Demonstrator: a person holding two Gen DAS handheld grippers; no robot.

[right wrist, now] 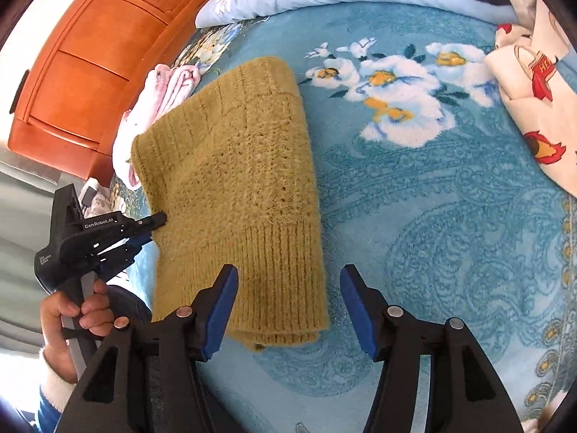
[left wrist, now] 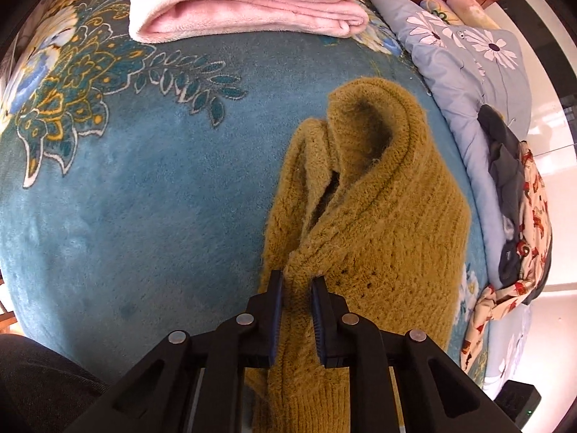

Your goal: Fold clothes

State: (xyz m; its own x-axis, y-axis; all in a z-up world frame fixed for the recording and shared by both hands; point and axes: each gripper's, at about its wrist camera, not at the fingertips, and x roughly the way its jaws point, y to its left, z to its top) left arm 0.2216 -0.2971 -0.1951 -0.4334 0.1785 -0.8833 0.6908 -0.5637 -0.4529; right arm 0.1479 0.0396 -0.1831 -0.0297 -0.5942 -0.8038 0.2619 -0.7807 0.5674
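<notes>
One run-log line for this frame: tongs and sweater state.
left tongs: shut on mustard sweater | right tongs: open over ribbed hem | sweater: partly folded on blue blanket

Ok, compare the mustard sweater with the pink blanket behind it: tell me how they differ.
The mustard sweater is a coarse ribbed knit; the pink blanket is smooth plush with a flower print. The sweater lies only partly folded, its collar bunched and open, while the blanket is a neat folded stack. The left tool is shut on the sweater's edge; nothing grips the blanket. Both lie on the blue floral bedspread.
</notes>
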